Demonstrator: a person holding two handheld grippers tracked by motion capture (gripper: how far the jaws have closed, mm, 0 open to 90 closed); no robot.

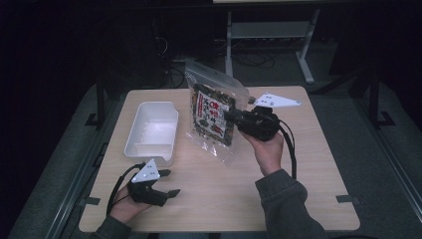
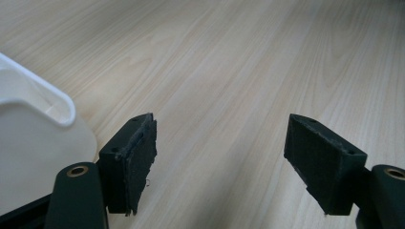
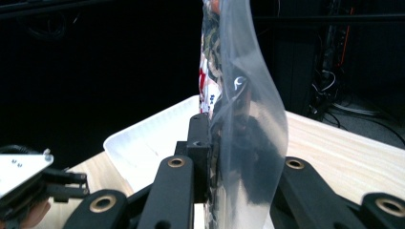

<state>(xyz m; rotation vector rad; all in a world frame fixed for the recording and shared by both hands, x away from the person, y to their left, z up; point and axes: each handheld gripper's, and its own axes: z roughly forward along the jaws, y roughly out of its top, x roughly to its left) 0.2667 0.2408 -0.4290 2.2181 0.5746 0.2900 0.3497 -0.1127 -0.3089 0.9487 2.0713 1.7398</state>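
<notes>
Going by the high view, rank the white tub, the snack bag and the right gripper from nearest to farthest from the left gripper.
From the left gripper, low at the table's near left:
1. White tub, just beyond it on the left side of the table.
2. Snack bag, held up above mid-table, clamped in the right gripper.
3. Right gripper, to the bag's right, farther across.

On the desk (image 1: 298, 169) a tub (image 1: 152, 130) sits toward the left side. Right of the tub, a bag of snacks (image 1: 213, 114) hangs above the desk, clamped in the right tongs (image 1: 233, 117). The left tongs (image 1: 169, 182) lie near the front edge, just before the tub, with nothing between them.
</notes>
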